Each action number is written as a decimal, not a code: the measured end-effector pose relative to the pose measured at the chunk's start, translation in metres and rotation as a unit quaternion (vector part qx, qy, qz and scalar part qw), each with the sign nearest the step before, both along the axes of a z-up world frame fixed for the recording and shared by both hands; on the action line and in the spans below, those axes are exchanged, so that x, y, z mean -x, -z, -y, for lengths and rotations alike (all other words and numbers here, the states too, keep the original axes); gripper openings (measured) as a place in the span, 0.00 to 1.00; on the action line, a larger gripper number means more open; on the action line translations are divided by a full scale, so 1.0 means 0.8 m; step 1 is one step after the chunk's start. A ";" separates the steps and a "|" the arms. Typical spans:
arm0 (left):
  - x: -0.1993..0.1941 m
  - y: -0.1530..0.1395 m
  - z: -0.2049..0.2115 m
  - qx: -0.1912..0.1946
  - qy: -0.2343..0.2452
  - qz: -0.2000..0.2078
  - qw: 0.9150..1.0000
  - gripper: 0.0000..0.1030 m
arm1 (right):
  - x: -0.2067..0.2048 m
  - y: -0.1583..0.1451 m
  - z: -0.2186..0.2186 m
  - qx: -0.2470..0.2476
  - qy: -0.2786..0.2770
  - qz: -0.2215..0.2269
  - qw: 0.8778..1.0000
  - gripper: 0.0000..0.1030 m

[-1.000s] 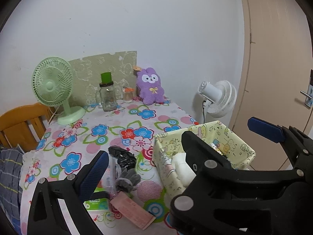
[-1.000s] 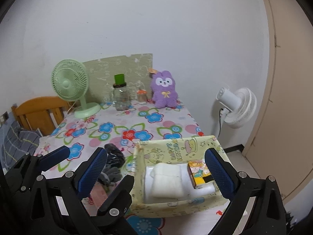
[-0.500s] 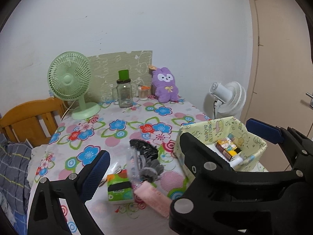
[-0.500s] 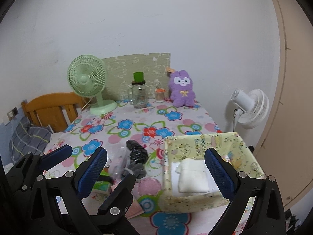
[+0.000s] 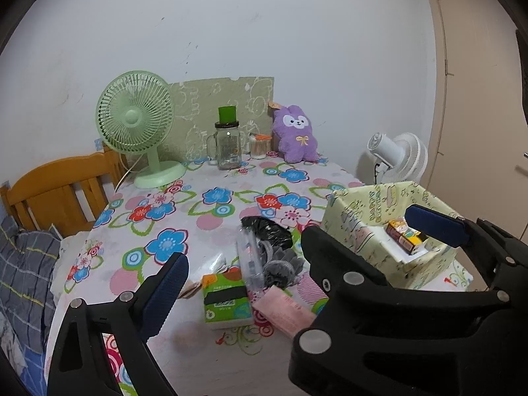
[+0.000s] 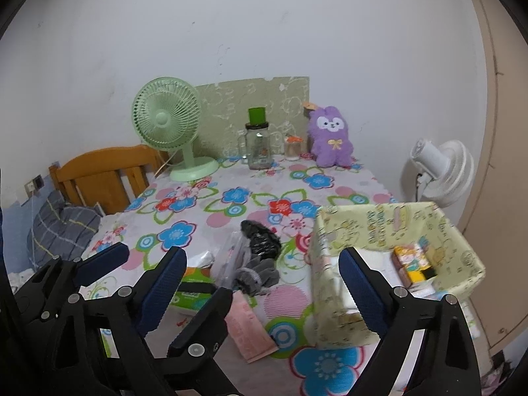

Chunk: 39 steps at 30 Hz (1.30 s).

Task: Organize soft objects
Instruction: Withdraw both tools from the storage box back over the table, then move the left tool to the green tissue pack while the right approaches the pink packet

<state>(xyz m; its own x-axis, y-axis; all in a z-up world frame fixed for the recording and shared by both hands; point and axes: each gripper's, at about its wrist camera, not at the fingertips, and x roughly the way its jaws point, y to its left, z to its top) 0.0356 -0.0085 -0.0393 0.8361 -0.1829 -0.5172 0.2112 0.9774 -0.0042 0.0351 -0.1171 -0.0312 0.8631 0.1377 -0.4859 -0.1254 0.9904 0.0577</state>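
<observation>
The left claw (image 5: 297, 254) hangs with its blue-padded jaws spread wide and nothing between the pads, angled downward. Beside it, the right claw (image 6: 260, 287) also tilts downward; its jaws are closing, still wide apart, and grip nothing.

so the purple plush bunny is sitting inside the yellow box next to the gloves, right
Not quite. The purple plush bunny is not in the yellow box; it sits at the far end of the table against the wall, as the right wrist view shows. The grey gloves do lie beside the box.
</observation>
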 end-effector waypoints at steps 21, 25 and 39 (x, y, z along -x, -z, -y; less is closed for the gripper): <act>-0.032 0.073 -0.040 -0.012 -0.049 -0.077 0.996 0.87 | -0.041 0.076 -0.040 -0.007 -0.033 -0.082 0.996 0.67; -0.041 0.085 -0.041 -0.012 -0.045 -0.087 0.995 0.87 | -0.048 0.089 -0.042 -0.009 -0.031 -0.092 0.995 0.67; -0.071 0.118 -0.036 0.012 -0.018 -0.124 0.992 0.75 | -0.072 0.120 -0.034 -0.011 -0.025 -0.131 0.991 0.67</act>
<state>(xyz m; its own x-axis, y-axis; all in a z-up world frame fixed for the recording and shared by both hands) 0.0922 0.0204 -0.1339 0.6894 -0.1701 -0.7041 0.1662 0.9833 -0.0748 0.0925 -0.0896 -0.1269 0.6991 0.1901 -0.6893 -0.1515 0.9815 0.1171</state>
